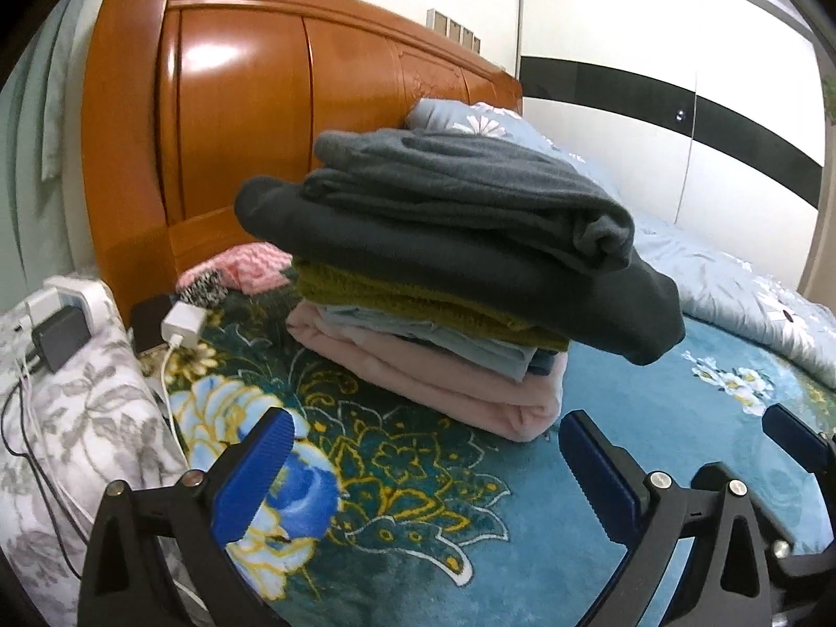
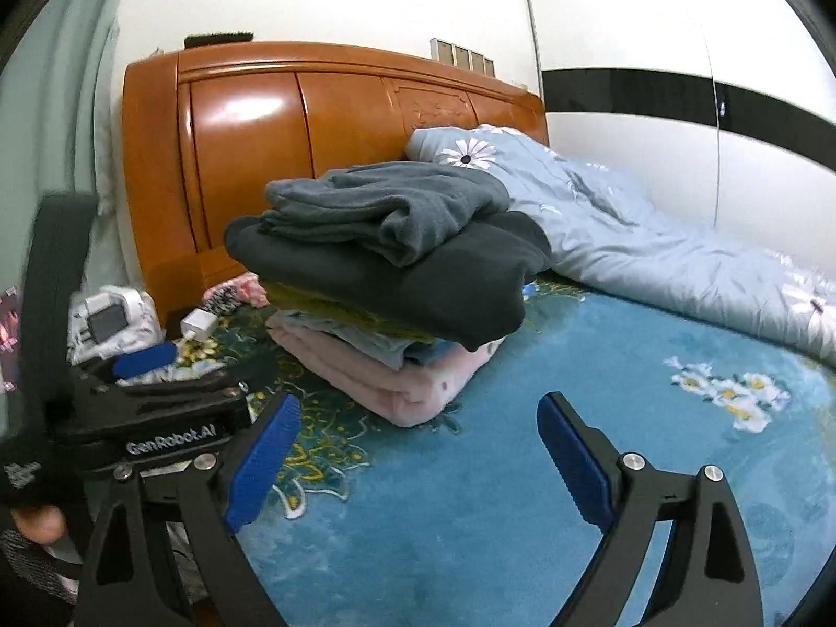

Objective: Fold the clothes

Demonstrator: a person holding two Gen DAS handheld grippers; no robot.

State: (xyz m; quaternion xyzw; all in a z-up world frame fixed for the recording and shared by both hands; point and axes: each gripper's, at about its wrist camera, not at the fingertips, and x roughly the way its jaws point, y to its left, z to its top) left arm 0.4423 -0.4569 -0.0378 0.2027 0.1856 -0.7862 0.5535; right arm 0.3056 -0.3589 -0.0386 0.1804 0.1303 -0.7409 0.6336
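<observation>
A stack of folded clothes (image 1: 449, 282) sits on the bed's floral blanket (image 1: 653, 418). From the top it holds a grey fleece (image 1: 460, 183), a dark grey garment (image 1: 496, 271), an olive piece (image 1: 397, 303), a light blue piece and a pink one (image 1: 444, 392). My left gripper (image 1: 423, 449) hovers just in front of the stack, open, with nothing between its fingers. In the right wrist view the same stack (image 2: 386, 261) lies ahead of my right gripper (image 2: 418, 418), also open and empty. The left gripper's blue pad (image 2: 143, 358) shows at the left there.
A wooden headboard (image 1: 235, 120) stands behind the stack. A pale blue quilt (image 2: 653, 240) is bunched along the right. Chargers and cables (image 1: 177, 329) and a pink zigzag cloth (image 1: 251, 271) lie at the left by a grey floral pillow (image 1: 78, 418). A white wardrobe (image 2: 679, 130) stands beyond.
</observation>
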